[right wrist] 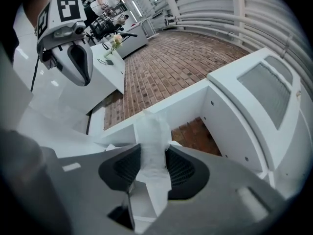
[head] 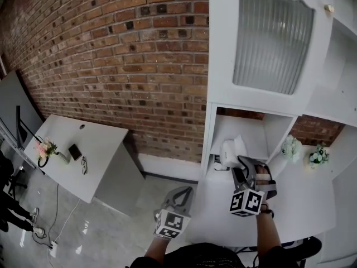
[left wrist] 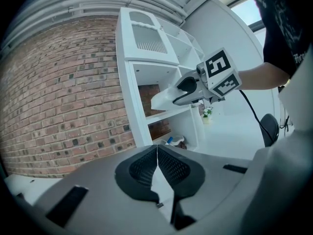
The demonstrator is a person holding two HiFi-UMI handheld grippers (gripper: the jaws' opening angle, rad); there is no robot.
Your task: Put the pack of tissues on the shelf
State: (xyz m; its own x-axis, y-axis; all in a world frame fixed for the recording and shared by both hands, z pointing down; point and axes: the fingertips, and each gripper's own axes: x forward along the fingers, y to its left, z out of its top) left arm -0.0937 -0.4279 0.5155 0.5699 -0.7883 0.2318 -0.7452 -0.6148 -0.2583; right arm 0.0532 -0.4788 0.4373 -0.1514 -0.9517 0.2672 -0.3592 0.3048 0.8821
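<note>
Between the fingers (right wrist: 183, 168) of the right gripper (head: 245, 169) sits the pack of tissues (head: 231, 151), pinched by its clear wrapper at the mouth of the white cabinet's open shelf (head: 248, 128), above the worktop (head: 307, 205). Lower and to the left, the left gripper (head: 181, 193) has its fingers pressed together on nothing. A brick wall (head: 111, 66) stands behind.

Left gripper (head: 181, 194): grey moulded shell; fingers (left wrist: 142, 168) faced with black ribbed pads. Left marker cube (head: 170, 223) sits behind them, white with black square codes on each face.

Right gripper (head: 245, 162): same grey build, with the same black ribbing on its fingers (right wrist: 183, 168). Right marker cube (head: 246, 201) is alike. A thin black cable (left wrist: 251, 109) trails from it.

Clothing: black short sleeve (left wrist: 281, 23) with faint pale print; dark top (head: 206, 255).
</note>
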